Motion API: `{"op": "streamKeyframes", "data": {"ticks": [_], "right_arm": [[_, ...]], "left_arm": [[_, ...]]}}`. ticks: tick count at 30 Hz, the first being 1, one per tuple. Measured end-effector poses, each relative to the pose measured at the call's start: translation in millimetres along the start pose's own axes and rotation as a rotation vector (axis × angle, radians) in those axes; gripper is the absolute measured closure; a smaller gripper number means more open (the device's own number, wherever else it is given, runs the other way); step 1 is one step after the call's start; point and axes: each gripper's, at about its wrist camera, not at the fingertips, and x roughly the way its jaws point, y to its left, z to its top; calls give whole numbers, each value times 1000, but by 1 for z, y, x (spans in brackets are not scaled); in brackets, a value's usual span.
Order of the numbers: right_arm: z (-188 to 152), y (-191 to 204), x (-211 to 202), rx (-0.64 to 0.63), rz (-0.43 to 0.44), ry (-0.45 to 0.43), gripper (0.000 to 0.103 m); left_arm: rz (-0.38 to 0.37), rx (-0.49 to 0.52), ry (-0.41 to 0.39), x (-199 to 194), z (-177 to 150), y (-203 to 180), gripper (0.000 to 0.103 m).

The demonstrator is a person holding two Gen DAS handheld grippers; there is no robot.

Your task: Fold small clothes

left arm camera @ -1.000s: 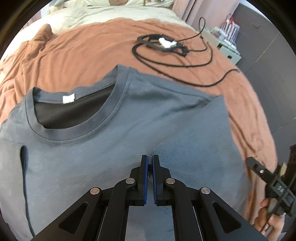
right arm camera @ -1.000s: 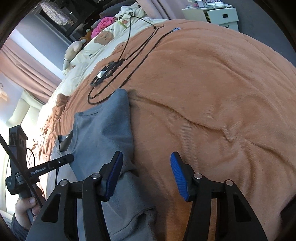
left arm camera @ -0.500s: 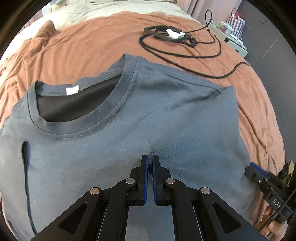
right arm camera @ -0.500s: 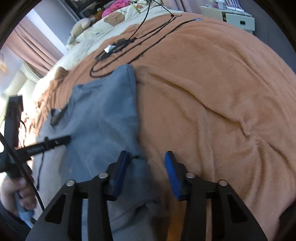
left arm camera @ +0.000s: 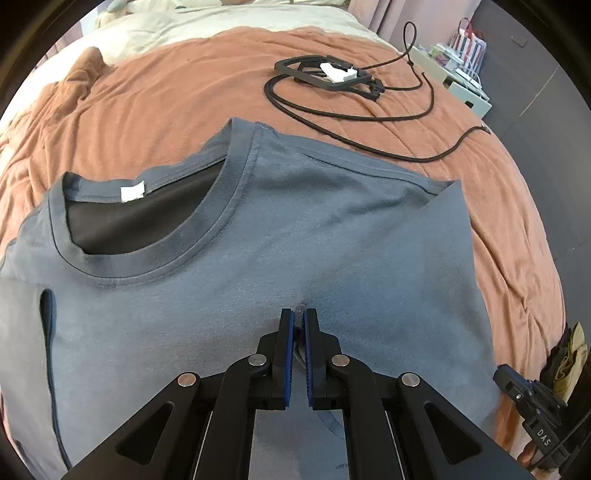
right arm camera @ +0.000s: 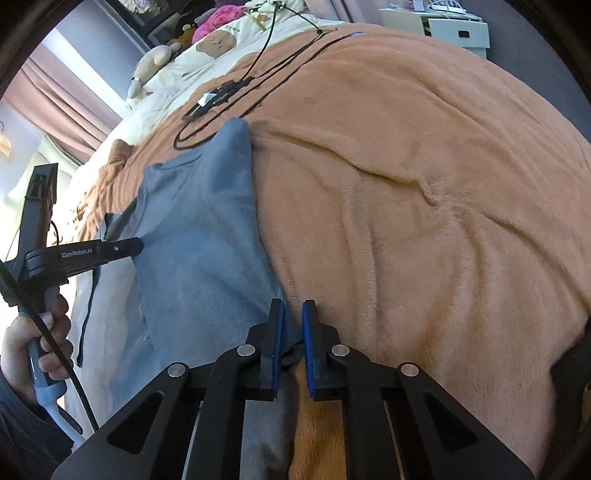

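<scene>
A grey-blue T-shirt [left arm camera: 229, 258] lies front up on the orange blanket [left arm camera: 166, 96], collar away from me, its right sleeve folded in over the chest. My left gripper [left arm camera: 299, 317] is shut on a pinch of the shirt's fabric at mid chest. It also shows in the right wrist view [right arm camera: 125, 248]. In the right wrist view the shirt [right arm camera: 207, 236] lies to the left, and my right gripper [right arm camera: 293, 314] is nearly closed on its right side edge. That gripper shows at the lower right of the left wrist view [left arm camera: 517, 384].
A black cable with a black frame and a white tag [left arm camera: 332, 74] lies on the blanket beyond the collar. Cream bedding and stuffed toys [right arm camera: 218, 40] are at the head of the bed. A white bedside unit [right arm camera: 443, 26] stands to the far right.
My right gripper's jaws have closed from wide open onto the shirt's right edge. My left gripper has stayed shut on the fabric and moved forward over the chest, pressing the folded sleeve flat.
</scene>
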Motion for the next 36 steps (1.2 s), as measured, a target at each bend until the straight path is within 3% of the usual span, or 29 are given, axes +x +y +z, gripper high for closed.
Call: {"op": "streamKeyframes", "data": {"ticks": [8,10,11,12,21,26,28,30,34,36], "right_arm": [[10,-3,-21,34,10,-77,94],[16,1,-22,31,28,-88,81],[18,3,-21,33,28,-86,55],[20,7,-20,31,25,-90,41],[57,32,16,-50,-16,-117,41],[79,44,45,-36,-33,-79,60],[87,52,56,-71,-86,-69,62],[96,60,66,-93,-92,-62,68],[109,68,80,-127,-106,-85,70],[114,71,89,-150,-169,-83,77]], "left_arm": [[1,13,-17,-17,3,4,78],[7,24,-26,-22,4,7,71],[15,28,-28,-25,4,10,70],[20,30,-31,-28,5,13,70],[4,27,-69,-54,7,58,69],[8,27,-96,-61,2,92,69],[2,15,-95,-60,1,103,69],[-1,8,-102,-60,0,116,69],[3,-1,-108,-58,-2,135,69],[3,-12,-110,-56,-4,144,69]]}}
